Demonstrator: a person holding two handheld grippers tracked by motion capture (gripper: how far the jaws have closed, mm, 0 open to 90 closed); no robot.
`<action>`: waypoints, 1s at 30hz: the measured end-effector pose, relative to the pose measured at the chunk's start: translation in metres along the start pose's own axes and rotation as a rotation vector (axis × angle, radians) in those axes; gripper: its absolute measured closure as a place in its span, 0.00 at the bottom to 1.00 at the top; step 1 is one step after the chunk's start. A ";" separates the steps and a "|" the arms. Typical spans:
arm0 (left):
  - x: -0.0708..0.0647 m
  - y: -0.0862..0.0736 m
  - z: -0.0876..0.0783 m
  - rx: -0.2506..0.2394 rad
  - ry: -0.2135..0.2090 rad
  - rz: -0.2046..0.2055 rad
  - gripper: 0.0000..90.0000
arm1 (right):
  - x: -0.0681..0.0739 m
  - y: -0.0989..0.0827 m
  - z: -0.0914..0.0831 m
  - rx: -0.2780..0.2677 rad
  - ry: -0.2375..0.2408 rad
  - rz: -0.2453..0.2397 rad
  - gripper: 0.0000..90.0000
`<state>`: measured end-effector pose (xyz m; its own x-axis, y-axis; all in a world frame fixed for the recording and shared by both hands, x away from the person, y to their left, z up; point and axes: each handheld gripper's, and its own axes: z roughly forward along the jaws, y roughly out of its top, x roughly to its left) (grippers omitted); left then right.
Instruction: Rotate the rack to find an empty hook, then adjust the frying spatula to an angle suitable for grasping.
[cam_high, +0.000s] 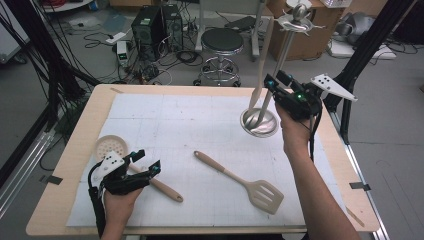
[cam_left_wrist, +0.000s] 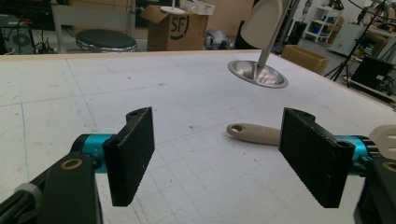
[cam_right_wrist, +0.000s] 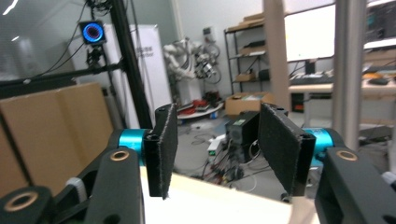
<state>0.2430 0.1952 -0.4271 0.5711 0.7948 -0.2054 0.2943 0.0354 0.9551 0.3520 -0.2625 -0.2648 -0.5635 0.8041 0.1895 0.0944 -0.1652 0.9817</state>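
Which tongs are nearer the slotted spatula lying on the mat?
Left. The left tongs sit open at the mat's near-left, a short way from the slotted spatula. The right tongs are open beside the utensil stand at the far right, farther away.

Glossy metal rack (cam_high: 260, 120), matt plastic spatula (cam_high: 239, 181), pale wood-edged table (cam_high: 75, 145)

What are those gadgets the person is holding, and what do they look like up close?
Each hand holds a black hand-held gripper: the left gripper and the right gripper. Each has two flat, rectangular black jaws with rough pads, set on bright teal cylinders, with brass-coloured rings in the black frame. A pale grey three-cornered plate with dark dots sits on top of each, and a black cable trails down by the wrist. The forearms are bare, with no sleeves.
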 end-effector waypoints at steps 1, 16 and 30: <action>0.000 0.000 0.000 0.002 0.000 0.003 0.30 | 0.001 -0.003 -0.001 0.008 0.011 0.004 0.50; -0.002 0.000 0.001 0.007 -0.007 0.009 0.30 | 0.030 -0.067 -0.009 0.244 0.224 0.116 0.53; -0.001 -0.001 0.001 0.009 0.000 0.005 0.30 | 0.041 -0.112 -0.010 0.385 0.323 0.152 0.94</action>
<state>0.2433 0.1938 -0.4278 0.5727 0.7948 -0.2009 0.2984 0.0261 0.9541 0.3106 -0.2168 -0.3672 -0.7386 0.5602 0.3751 0.4553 0.0041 0.8903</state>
